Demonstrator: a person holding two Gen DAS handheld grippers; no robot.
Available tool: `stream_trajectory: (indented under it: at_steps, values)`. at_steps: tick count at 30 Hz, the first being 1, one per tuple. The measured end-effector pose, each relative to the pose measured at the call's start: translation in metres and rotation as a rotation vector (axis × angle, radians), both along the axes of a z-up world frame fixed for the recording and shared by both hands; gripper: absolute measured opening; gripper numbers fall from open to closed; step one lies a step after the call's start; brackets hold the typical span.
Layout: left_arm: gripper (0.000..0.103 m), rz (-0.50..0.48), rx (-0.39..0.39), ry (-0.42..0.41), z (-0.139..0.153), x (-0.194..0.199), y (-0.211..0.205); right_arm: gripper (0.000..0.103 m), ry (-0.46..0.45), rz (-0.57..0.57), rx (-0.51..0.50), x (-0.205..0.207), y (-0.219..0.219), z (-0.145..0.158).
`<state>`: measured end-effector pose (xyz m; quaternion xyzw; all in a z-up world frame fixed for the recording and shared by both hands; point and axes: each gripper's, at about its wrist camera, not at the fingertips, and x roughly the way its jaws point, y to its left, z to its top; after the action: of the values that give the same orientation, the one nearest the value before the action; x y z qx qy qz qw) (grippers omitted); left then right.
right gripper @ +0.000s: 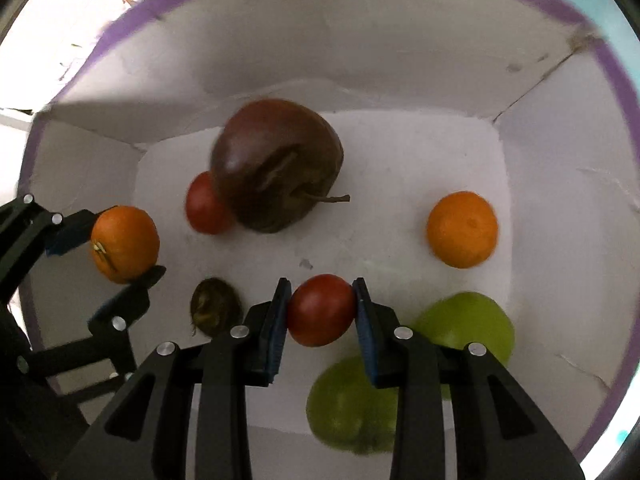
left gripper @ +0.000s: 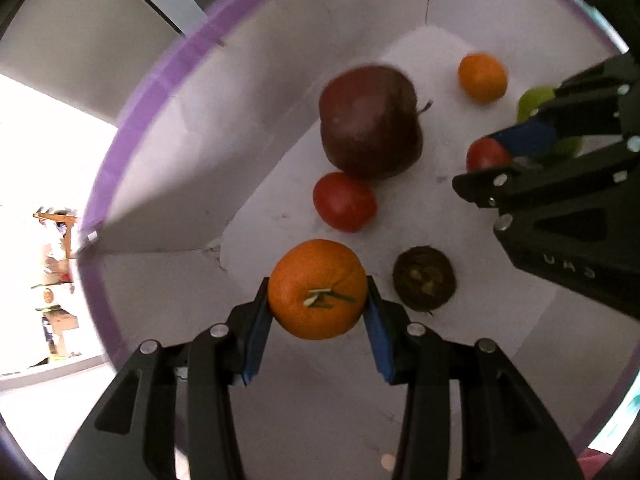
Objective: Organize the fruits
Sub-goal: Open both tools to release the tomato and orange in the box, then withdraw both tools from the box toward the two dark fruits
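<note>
Both grippers point down into a white box with a purple rim (left gripper: 120, 128) (right gripper: 616, 76). My left gripper (left gripper: 318, 300) (right gripper: 120, 252) is shut on an orange with a green stem (left gripper: 318, 289) (right gripper: 125, 243), held above the box floor. My right gripper (right gripper: 321, 312) (left gripper: 496, 164) is shut on a small red fruit (right gripper: 321, 310) (left gripper: 485, 154). On the floor lie a big dark red apple (left gripper: 370, 122) (right gripper: 276, 164), a second red fruit (left gripper: 344, 201) (right gripper: 204, 206) touching it, a second orange (left gripper: 482, 77) (right gripper: 462, 229), a dark brown round fruit (left gripper: 424, 278) (right gripper: 216, 306) and two green fruits (right gripper: 466, 326) (right gripper: 352, 406).
The box walls (left gripper: 224, 132) stand high on every side around the fruit. Bare white floor (right gripper: 400, 184) shows between the apple and the loose orange. Outside the rim, at the left of the left wrist view, lies a bright room with clutter (left gripper: 56, 288).
</note>
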<state>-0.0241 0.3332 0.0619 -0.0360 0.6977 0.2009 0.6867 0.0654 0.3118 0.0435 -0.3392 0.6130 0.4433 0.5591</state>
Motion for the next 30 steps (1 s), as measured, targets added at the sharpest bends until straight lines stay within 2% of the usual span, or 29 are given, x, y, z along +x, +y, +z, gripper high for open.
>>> stream_trajectory:
  at_steps: [5,7,10,11,12,14,17,19,22,27,29,30]
  values:
    - [0.044,0.033,-0.047,0.092,-0.017,0.006,0.007,0.032,-0.035,0.016,-0.009,-0.003,0.011,-0.002]
    - [0.045,0.04,-0.074,0.109,-0.02,0.005,0.008,0.032,-0.079,0.021,-0.019,-0.004,0.012,-0.003]
    - [0.045,0.054,-0.084,0.106,-0.018,0.003,0.01,0.033,-0.093,0.016,-0.011,-0.007,0.013,-0.002]
    - [0.049,0.057,-0.078,0.102,-0.016,0.003,0.011,0.037,-0.104,0.016,-0.008,-0.007,0.013,-0.002]
    - [0.052,0.059,-0.072,0.096,-0.013,0.001,0.011,0.049,-0.116,0.011,-0.003,-0.007,0.012,-0.001]
    - [0.061,0.061,-0.076,0.079,-0.008,0.001,0.01,0.066,-0.138,-0.005,0.016,-0.004,0.007,0.001]
    - [0.071,0.042,-0.077,0.051,0.0,0.0,0.007,0.066,-0.165,-0.03,0.03,-0.003,0.0,0.007]
    - [0.073,0.031,-0.072,0.016,0.008,0.0,0.004,0.071,-0.194,-0.056,0.045,-0.002,-0.005,0.014]
    - [0.074,0.014,-0.047,-0.067,0.029,-0.002,0.008,0.073,-0.231,-0.135,0.083,0.0,-0.022,0.041]
    - [0.075,-0.044,0.068,-0.356,0.104,-0.039,-0.016,0.085,-0.271,-0.351,0.309,-0.017,-0.087,0.126]
    - [0.095,-0.097,0.097,-0.495,0.137,-0.063,-0.034,0.087,-0.304,-0.448,0.424,-0.039,-0.127,0.158]
    - [0.099,-0.127,0.11,-0.555,0.15,-0.075,-0.048,0.087,-0.318,-0.5,0.491,-0.053,-0.149,0.172]
